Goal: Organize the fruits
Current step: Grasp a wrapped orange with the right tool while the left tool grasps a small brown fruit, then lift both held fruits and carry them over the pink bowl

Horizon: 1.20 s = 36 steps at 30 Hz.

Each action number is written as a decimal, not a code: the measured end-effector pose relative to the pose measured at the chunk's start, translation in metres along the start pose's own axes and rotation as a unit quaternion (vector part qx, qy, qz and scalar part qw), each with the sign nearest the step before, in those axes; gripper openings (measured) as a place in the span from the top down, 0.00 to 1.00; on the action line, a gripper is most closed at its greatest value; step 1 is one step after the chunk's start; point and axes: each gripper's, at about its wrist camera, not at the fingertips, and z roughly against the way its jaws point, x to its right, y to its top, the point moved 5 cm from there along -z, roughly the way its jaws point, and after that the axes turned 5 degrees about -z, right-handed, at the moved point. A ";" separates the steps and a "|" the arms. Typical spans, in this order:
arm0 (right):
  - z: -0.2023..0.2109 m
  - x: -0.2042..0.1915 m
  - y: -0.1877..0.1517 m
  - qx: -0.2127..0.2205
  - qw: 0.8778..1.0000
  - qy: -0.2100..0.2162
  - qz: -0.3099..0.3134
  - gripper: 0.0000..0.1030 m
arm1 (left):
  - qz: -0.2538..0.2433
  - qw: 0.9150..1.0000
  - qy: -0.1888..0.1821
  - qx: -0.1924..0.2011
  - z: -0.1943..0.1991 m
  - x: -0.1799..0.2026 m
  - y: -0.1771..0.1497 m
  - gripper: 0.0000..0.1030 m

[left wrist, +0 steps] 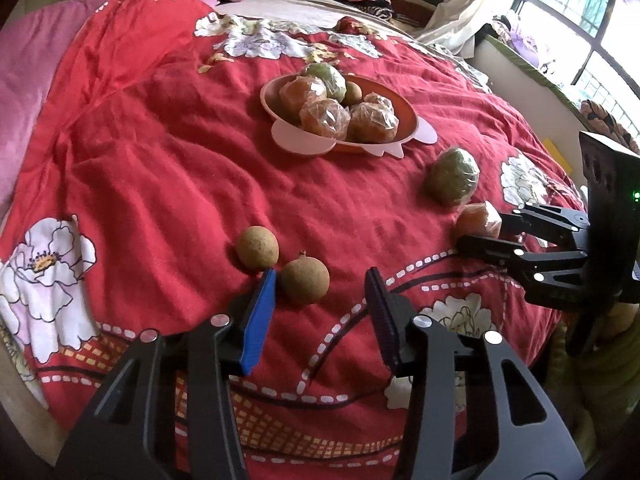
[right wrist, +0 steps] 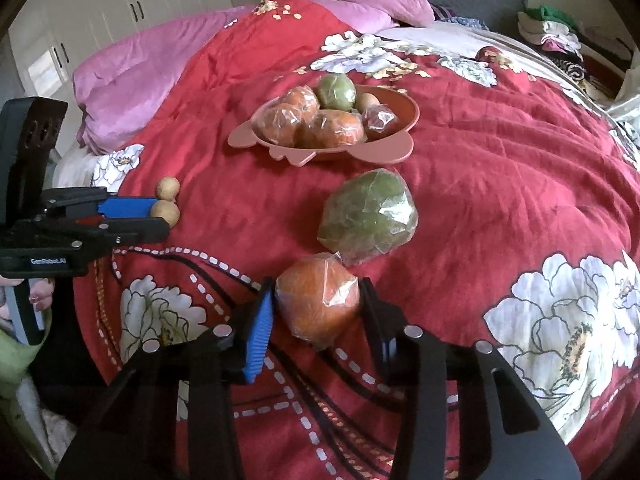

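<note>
The wrapped orange (right wrist: 318, 304) lies on the red flowered bedspread (right wrist: 500, 184), lodged between the two fingers of the right gripper (right wrist: 318, 300). Both pads sit against its plastic wrap, one on each side, so this gripper is clamped on the fruit. Just beyond it rests a wrapped green fruit (right wrist: 368, 216), apart from the orange and not touched by any gripper.

Two small brown fruits lie side by side to the left. The nearer brown fruit (left wrist: 304, 280) touches the blue pad of the left gripper (left wrist: 320, 286); the black pad stands clear of it, so this gripper is not clenched and holds nothing. The farther brown fruit (left wrist: 257, 247) sits just outside the blue finger.

Farther up the bed stands a pink bowl (left wrist: 288, 136), holding several wrapped oranges, one wrapped green fruit and a small brown one. Pink pillows (right wrist: 132, 76) lie at the head of the bed.
</note>
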 end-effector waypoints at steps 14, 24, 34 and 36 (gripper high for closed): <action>0.015 -0.013 0.005 0.021 0.999 0.036 0.015 0.62 | -0.003 1.000 0.013 -0.005 -0.011 -0.001 0.003 0.82; 0.025 -0.016 0.010 0.036 0.998 0.049 0.016 0.62 | -0.011 1.000 -0.010 0.019 0.010 0.010 0.012 0.82; 0.043 -0.016 0.027 0.064 0.997 0.052 0.015 0.62 | -0.018 0.999 -0.012 0.047 0.023 0.014 0.037 0.82; 0.045 -0.015 0.029 0.067 0.996 0.051 0.015 0.62 | -0.020 0.999 -0.014 0.048 0.020 0.016 0.042 0.82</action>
